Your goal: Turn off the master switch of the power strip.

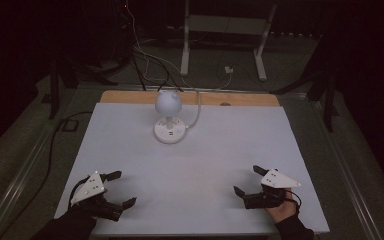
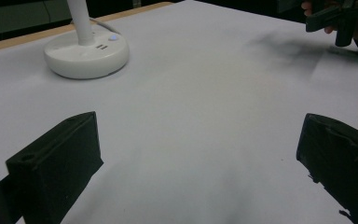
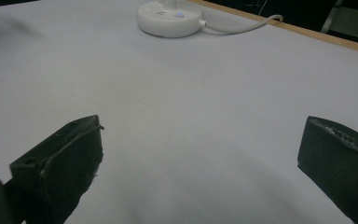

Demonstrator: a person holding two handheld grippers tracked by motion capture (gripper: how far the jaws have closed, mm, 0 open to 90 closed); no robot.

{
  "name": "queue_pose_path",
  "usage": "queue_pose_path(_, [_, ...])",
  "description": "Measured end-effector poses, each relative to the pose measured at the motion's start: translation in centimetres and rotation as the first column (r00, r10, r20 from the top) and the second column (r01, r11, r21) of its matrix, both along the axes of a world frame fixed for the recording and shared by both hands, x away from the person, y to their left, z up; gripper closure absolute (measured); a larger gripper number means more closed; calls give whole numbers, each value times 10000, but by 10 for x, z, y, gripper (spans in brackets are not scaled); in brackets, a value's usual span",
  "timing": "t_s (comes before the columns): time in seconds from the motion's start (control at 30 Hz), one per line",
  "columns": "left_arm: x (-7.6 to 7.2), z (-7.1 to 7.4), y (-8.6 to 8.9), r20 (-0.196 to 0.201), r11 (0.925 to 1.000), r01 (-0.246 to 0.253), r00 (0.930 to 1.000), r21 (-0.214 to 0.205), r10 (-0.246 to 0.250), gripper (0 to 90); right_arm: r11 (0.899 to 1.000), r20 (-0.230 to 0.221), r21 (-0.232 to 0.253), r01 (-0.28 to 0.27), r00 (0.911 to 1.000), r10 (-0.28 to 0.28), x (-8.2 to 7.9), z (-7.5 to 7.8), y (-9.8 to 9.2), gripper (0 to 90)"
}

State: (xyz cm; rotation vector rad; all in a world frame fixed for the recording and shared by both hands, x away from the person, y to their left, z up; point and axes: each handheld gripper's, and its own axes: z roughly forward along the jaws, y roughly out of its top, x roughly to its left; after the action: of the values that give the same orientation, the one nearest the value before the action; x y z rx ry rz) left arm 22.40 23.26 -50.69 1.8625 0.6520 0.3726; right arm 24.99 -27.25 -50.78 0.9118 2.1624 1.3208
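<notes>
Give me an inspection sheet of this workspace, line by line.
Surface: white sheet over a wooden tabletop, whose wood edge shows at the far side.
Job's things: white desk lamp, round base, globe head, standing at far centre.
Clutter: nothing seen.
Grippers: left claw and right claw both open, near the front edge, holding nothing.
Cables: lamp cord runs off the far edge; more wires lie on the floor.
Surroundings: dark room, white stand legs behind.
</notes>
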Motion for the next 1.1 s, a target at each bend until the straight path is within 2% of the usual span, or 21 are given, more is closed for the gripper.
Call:
queue_pose_path(0.13, [0, -1, 0, -24, 9999, 67, 10000, 143, -67, 4, 9999, -30, 52, 101, 9999, -101, 0, 0, -1, 0])
queue_pose_path(0.33, [0, -1, -1, -16, 9998, 55, 10000, 185, -55, 4, 9995, 171, 142, 283, 9994, -286, -2, 3, -1, 0])
queue_pose_path(0.53, [-1, -1, -2, -8, 9997, 67, 10000, 243, -67, 4, 9995, 197, 65, 324, 9993, -326, -2, 2, -1, 0])
queue_pose_path(0.67, [-1, 1, -2, -17, 9997, 42, 10000, 241, -42, 4, 9990, 369, 25, 455, 9983, -456, -3, 3, 0, 0])
queue_pose_path(0.77, [0, 3, -1, -128, 9998, -24, 9999, 207, 27, 3, 9980, 474, 190, 597, 9970, -605, -2, 4, -1, 0])
queue_pose_path(0.87, [0, 6, -1, -105, 9999, -33, 9999, 165, 34, 3, 9979, 461, 139, 635, 9969, -641, -2, 4, 0, 0])
queue_pose_path(0.97, [2, 12, -3, -246, 9999, 47, 9997, -130, -51, 3, 9971, 535, 97, 750, 9957, -754, -2, 4, 0, 0])
queue_pose_path(1.1, [7, 18, -7, -145, 9998, -53, 9999, 185, 56, 3, 9967, 617, 185, 789, 9949, -799, -4, 5, 1, 0])
